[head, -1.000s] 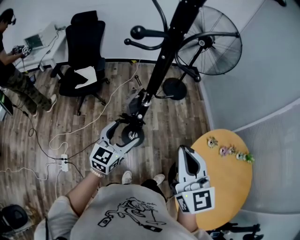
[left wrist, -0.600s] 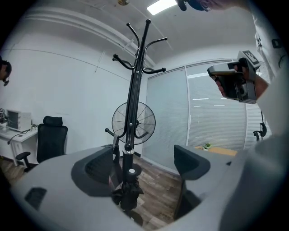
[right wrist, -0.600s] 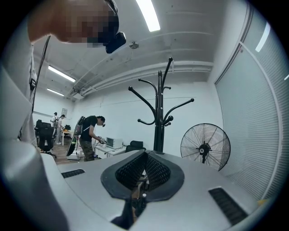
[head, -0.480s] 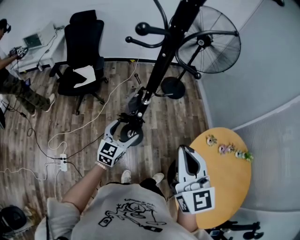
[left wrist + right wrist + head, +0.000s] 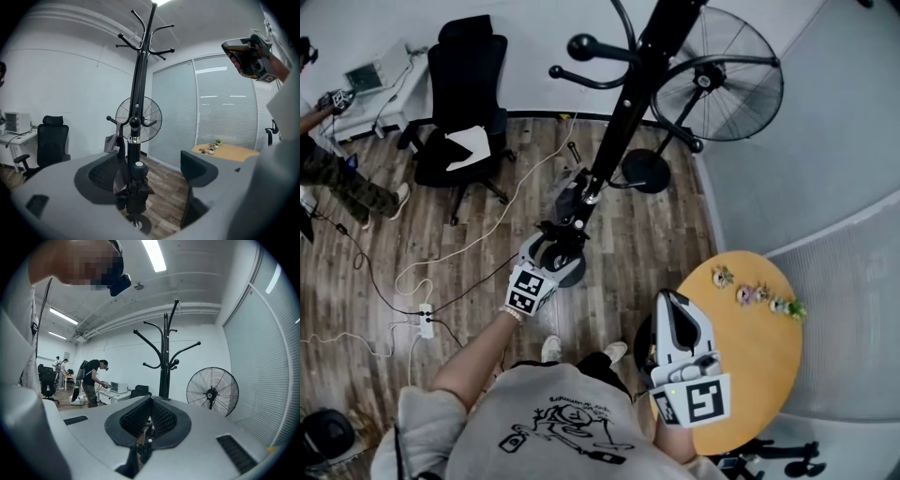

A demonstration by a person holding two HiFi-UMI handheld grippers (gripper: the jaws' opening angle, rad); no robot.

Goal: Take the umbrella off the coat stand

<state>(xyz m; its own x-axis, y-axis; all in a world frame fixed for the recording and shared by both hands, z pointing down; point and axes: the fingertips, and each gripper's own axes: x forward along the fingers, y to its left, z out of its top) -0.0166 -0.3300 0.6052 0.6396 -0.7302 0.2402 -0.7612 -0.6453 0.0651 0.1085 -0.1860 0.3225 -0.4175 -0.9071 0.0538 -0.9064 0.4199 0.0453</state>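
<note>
The black coat stand rises from its round base on the wooden floor. A folded black umbrella hangs low against the pole. In the left gripper view the umbrella sits between the two wide-apart jaws, touching neither. My left gripper is open and reaches toward the stand's foot, its jaws on either side of the bundle. My right gripper is held back near my body above the round table, shut with nothing in it. The stand shows far ahead of it.
A standing fan is just right of the coat stand. A black office chair is at the left. The round wooden table with small figures is at my right. White cables and a power strip lie on the floor. A person stands far left.
My left gripper has moved forward and slightly right toward the umbrella at the stand's lower pole. The right gripper has stayed in place.
</note>
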